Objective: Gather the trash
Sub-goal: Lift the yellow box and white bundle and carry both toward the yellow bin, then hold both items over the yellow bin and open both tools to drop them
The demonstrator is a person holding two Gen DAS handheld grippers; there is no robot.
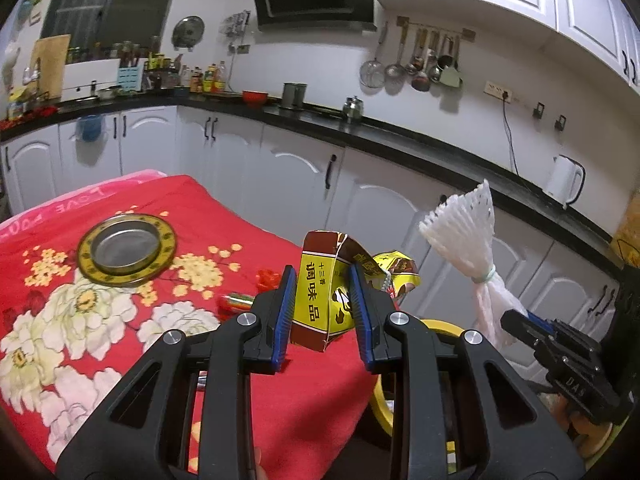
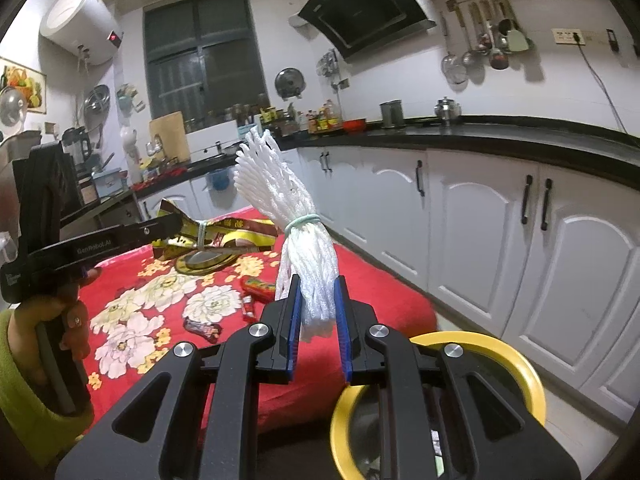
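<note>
Yellow bin [image 2: 520, 364] beside table edge [image 2: 420, 308]

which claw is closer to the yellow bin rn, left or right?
Right. The right claw, shut on the foam net bundle, hangs almost over the yellow bin; the left claw, holding the seasoning box, is above the table edge.

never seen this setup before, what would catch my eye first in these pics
The red floral tablecloth fills the lower left. Above its edge, the left claw clamps a crumpled yellow-and-brown seasoning box, and the right claw clamps a bundled white foam net over a yellow-rimmed bin.
</note>
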